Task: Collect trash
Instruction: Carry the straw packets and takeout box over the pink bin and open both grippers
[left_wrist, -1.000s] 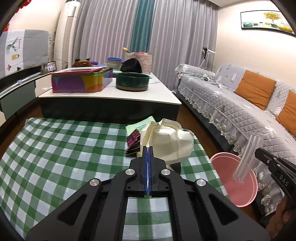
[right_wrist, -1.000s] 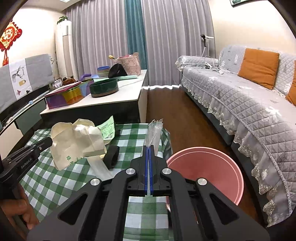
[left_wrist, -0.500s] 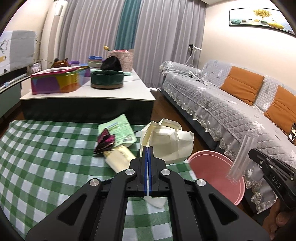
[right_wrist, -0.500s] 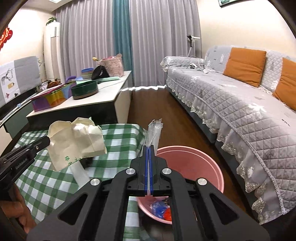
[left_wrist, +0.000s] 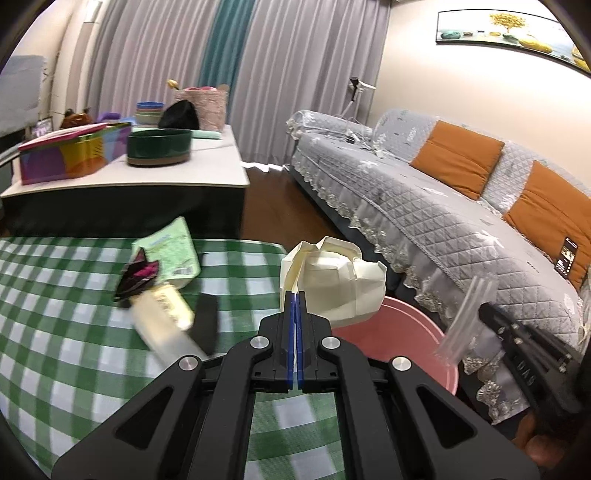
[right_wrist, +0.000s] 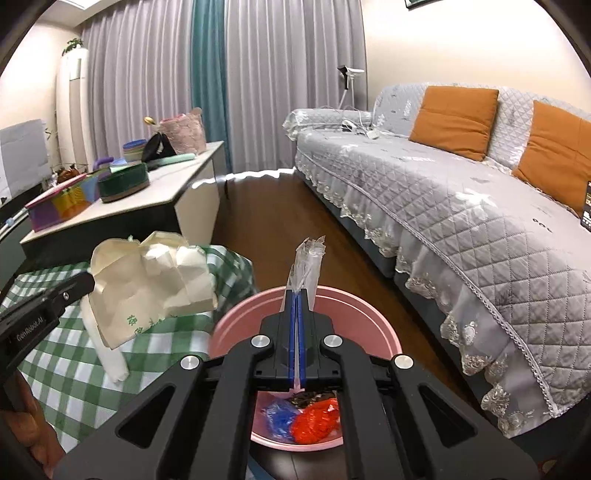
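My left gripper (left_wrist: 295, 295) is shut on a crumpled cream paper bag (left_wrist: 332, 284) and holds it at the right edge of the green checked table (left_wrist: 55, 325), next to the pink bin (left_wrist: 399, 332). My right gripper (right_wrist: 296, 295) is shut on a clear plastic wrapper (right_wrist: 306, 262) and holds it over the pink bin (right_wrist: 236, 325). Blue and red trash (right_wrist: 306, 421) lies in the bin. The paper bag (right_wrist: 147, 284) and left gripper (right_wrist: 88, 282) show at left in the right wrist view. The right gripper (left_wrist: 480, 308) with the wrapper (left_wrist: 465, 317) shows at right in the left wrist view.
On the table lie a green packet (left_wrist: 170, 251), a dark pink wrapper (left_wrist: 138, 277), a pale wrapper (left_wrist: 166, 317) and a black object (left_wrist: 205, 321). A low white table (left_wrist: 207, 170) with boxes and bowls stands behind. A grey sofa (right_wrist: 443, 206) runs along the right.
Both grippers have moved right towards the bin with their loads. The right gripper now hangs over the bin, whose inside shows. The paper bag has reached the table's right edge.
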